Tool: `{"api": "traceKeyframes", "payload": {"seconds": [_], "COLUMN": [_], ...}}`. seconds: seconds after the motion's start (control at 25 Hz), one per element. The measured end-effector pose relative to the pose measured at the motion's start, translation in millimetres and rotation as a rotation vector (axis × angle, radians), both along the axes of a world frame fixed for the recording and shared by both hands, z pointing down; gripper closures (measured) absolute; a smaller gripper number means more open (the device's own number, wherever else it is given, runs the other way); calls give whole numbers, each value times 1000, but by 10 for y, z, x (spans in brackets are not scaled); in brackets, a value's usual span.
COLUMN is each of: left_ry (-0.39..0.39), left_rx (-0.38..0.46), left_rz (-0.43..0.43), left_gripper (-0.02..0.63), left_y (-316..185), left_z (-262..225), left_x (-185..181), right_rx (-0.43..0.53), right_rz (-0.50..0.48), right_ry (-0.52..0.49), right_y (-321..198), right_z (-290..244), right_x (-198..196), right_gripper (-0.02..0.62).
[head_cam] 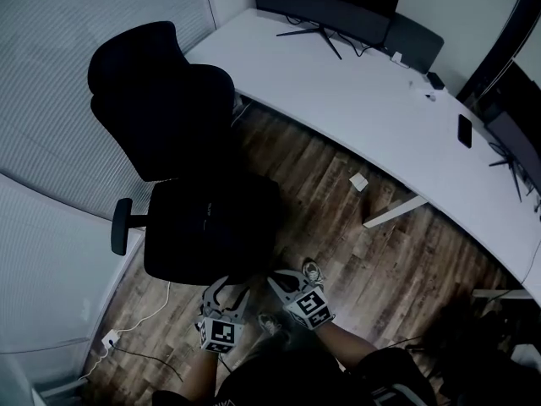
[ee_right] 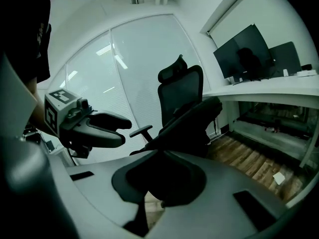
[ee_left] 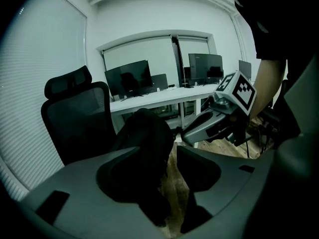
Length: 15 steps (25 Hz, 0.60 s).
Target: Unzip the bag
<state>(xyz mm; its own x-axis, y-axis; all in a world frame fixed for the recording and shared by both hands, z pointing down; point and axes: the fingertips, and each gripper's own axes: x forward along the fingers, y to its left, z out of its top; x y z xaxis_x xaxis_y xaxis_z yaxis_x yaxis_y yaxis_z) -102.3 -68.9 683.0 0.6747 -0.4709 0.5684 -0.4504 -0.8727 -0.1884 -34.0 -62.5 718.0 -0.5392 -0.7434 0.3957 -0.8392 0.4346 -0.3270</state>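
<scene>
One bag (head_cam: 243, 203), chair seat (head_cam: 169, 256), phone (head_cam: 465, 130) overhead only

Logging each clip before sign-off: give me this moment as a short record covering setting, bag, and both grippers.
setting: dim office, wooden floor, white desk carrying monitors
bag: black, resting on the seat of the black office chair
left gripper: tongs apart, floor showing between them, close up to the bag
right gripper: tongs closed on a dark part of the bag; which part cannot be made out
zip: too dark to tell whether open
</scene>
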Motion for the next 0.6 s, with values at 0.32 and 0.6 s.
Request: {"api": "traceKeyframes", "payload": {"seconds": [0.32,0.6], "left_ry": [-73,-168], "left_rx": [1,43], "left_rz": [15,69], "left_gripper": [376,371], "left_y": [-168,-191], "left_z": [245,382], "left_x": [152,365], "right_rx": [-57,-90], "right_rz": [-99,-216], "right_ry": [-81,-105], "right_y": [-21,-72], "right_z": [-156,-283], "right_x": [-3,14], "right_gripper": [541,544]}}
